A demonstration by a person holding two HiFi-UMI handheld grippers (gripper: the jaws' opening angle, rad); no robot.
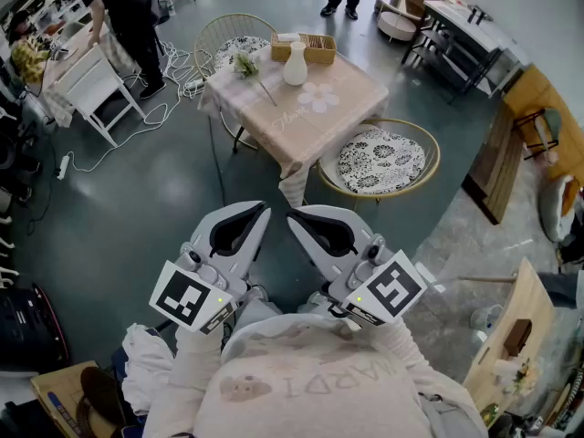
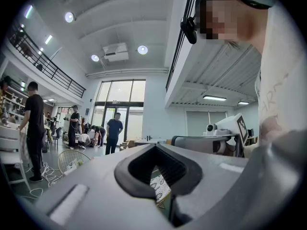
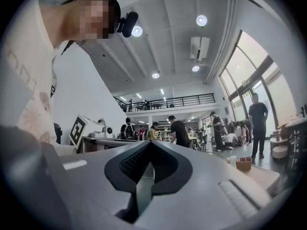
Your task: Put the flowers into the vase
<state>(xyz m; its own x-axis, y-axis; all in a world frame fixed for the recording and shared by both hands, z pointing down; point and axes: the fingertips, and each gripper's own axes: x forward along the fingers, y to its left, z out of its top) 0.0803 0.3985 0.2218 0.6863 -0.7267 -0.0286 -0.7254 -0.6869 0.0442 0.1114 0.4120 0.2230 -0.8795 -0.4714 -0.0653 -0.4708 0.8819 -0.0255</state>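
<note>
My L gripper (image 1: 259, 212) & R gripper (image 1: 297, 216), jaws pressed together w/ nothing in them, hang well short of the bench (image 1: 319, 121), flowers (image 1: 245, 64) by its far-left corner near vase (image 1: 295, 64), so I'd approach first, then pinch stems low.

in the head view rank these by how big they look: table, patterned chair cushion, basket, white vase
1. table
2. patterned chair cushion
3. basket, partly hidden
4. white vase, covering part of it; sizes look close, so this pair is unsure
</note>
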